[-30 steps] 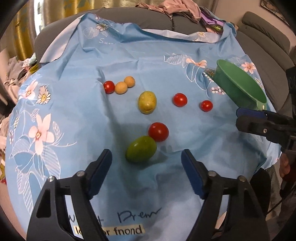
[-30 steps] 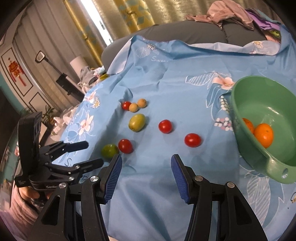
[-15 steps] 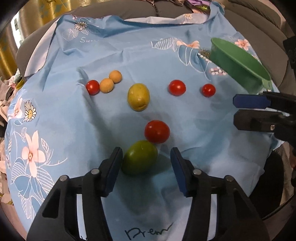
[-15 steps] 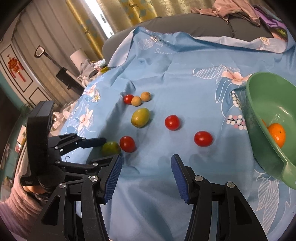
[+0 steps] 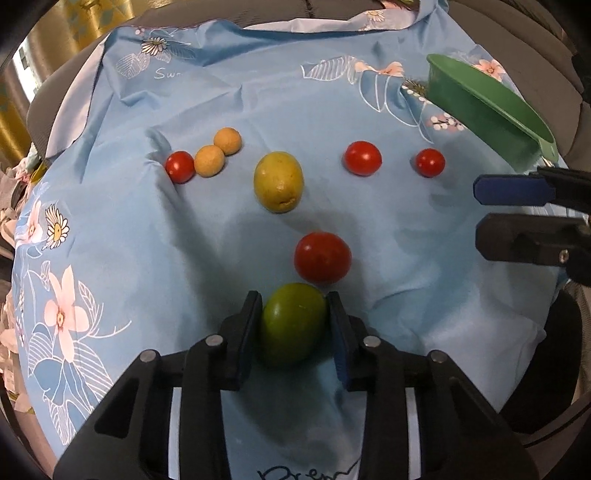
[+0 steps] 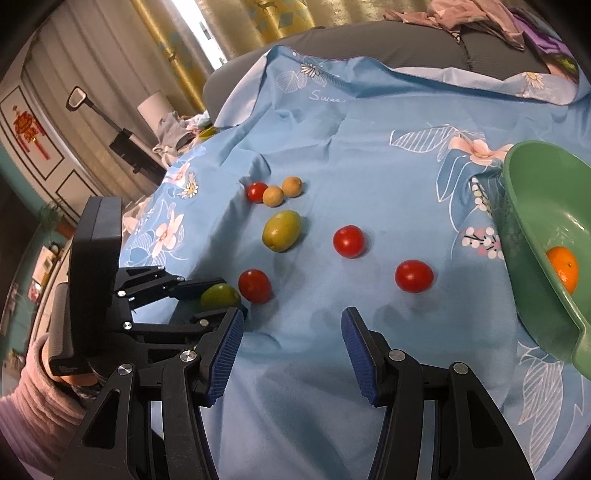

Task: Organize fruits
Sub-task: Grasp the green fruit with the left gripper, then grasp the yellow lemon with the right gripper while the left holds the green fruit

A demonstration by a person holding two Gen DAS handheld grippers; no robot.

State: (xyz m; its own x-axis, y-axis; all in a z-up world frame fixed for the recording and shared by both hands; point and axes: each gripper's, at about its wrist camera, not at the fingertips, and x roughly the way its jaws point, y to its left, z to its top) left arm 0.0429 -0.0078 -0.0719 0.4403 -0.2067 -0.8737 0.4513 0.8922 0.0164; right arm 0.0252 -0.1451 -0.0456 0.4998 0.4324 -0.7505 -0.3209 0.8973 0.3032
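Note:
My left gripper [image 5: 293, 325] is shut on a green fruit [image 5: 291, 325] that rests on the blue flowered cloth [image 5: 207, 92]; it also shows in the right wrist view [image 6: 218, 297]. A red tomato [image 5: 322, 256] lies just beyond it. Farther off lie a yellow-green fruit [image 5: 279, 181], two small tan fruits [image 5: 218, 151], and three more tomatoes [image 5: 362, 158]. A green bowl [image 6: 535, 206] at the right holds an orange [image 6: 563, 267]. My right gripper [image 6: 291, 347] is open and empty above the cloth, near the bowl.
The cloth covers a grey sofa [image 5: 565, 74] with clothes piled at the back [image 6: 480, 18]. The cloth's front edge drops off near both grippers. A person's pink-sleeved hand [image 6: 37, 380] holds the left gripper.
My left gripper moved forward and down over the green fruit and closed its fingers on it. The right gripper shifted slightly and stays open.

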